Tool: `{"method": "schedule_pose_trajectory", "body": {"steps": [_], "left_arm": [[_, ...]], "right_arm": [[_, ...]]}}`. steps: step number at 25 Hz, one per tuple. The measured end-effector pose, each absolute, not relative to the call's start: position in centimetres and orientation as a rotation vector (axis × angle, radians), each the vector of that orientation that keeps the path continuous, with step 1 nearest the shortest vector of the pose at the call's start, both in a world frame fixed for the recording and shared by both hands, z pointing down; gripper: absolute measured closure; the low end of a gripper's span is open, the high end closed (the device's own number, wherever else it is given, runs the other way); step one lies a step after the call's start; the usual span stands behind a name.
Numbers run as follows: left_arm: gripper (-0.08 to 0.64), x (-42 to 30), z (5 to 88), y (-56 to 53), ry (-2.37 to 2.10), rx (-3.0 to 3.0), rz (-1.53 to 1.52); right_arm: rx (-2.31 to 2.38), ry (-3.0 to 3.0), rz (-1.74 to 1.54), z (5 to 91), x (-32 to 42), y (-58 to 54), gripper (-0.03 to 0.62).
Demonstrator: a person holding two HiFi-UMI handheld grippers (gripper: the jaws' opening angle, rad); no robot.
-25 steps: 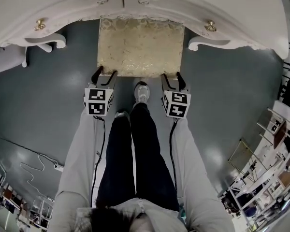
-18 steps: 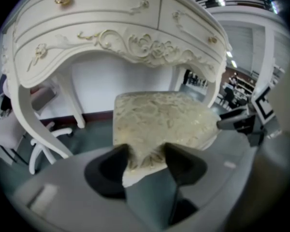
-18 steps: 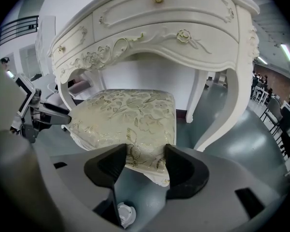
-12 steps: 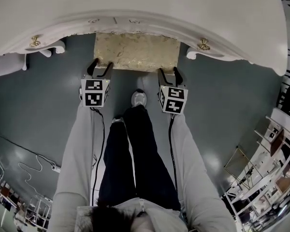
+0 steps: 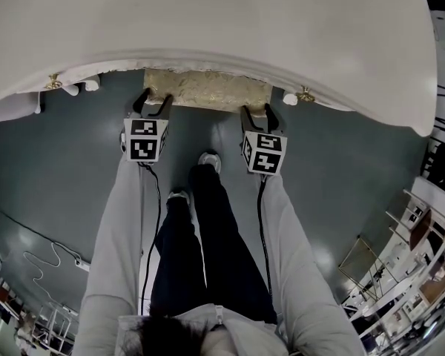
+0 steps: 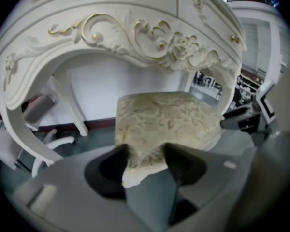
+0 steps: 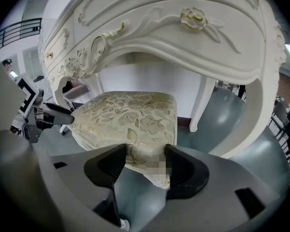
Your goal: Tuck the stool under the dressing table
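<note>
In the head view only a narrow strip of the stool's [image 5: 208, 91] cream floral cushion shows beyond the white dressing table's [image 5: 208, 21] curved front edge. My left gripper [image 5: 152, 104] is shut on the stool's near left corner and my right gripper [image 5: 256, 114] on its near right corner. In the left gripper view the cushion [image 6: 164, 120] lies under the carved table front [image 6: 135, 33], its corner pinched in the left gripper [image 6: 146, 151]. The right gripper view shows the cushion [image 7: 128, 115] beneath the table [image 7: 183, 37], its corner pinched in the right gripper [image 7: 145, 153].
The person's legs and shoes [image 5: 208, 162] stand on the grey floor between the grippers. White curved table legs [image 5: 74, 87] [image 7: 198, 105] flank the stool. A cable [image 5: 30, 236] trails on the floor at the left. Metal racks [image 5: 423, 221] crowd the lower right.
Both grippers have moved forward with the stool. It has slid further under the table, so much less of the cushion shows. The person has stepped forward.
</note>
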State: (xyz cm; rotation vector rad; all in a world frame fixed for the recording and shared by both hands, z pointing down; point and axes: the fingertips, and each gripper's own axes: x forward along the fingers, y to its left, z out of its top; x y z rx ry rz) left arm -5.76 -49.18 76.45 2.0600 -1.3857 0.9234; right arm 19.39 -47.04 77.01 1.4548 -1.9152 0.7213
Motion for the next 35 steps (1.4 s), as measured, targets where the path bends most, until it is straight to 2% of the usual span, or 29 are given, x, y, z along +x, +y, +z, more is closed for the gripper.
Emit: {"method": "schedule_pose_trajectory", "body": {"steps": [6,8,14,15,17,19,20,35], "left_arm": [[0.305,-5.9,76.1,-49.2,-1.395,2.071,0.910],[0.311,-5.6,75.8,-49.0,-1.399,2.088,0.922],[0.418,-5.5,73.4,-47.6,-1.425,2.156,0.945],[0.433,-5.5,72.9,-47.3,-1.426,2.164,0.932],[0.465,-5.5,71.6,-46.7,-1.431,2.189,0.917],[0.539,-5.8,70.1,-46.1,-1.454,2.211,0.910],[0.551,-6.0,69.4,-45.8,-1.470,2.216,0.896],[0.552,-7.5,57.2,-40.9,-1.545,2.243,0.626]], "right_arm": [[1.445,-1.914,0.718,76.7,19.4,-47.2,0.328],[1.432,-1.917,0.696,76.5,19.3,-47.0,0.344],[1.453,-1.956,0.695,73.6,18.0,-45.7,0.578],[1.457,-1.965,0.700,73.1,17.8,-45.4,0.589],[1.464,-1.987,0.704,71.9,17.5,-44.9,0.591],[1.483,-1.998,0.705,70.5,17.4,-44.5,0.591],[1.495,-1.998,0.706,69.8,17.4,-44.1,0.591],[1.580,-2.054,0.627,58.3,17.2,-38.4,0.591]]}}
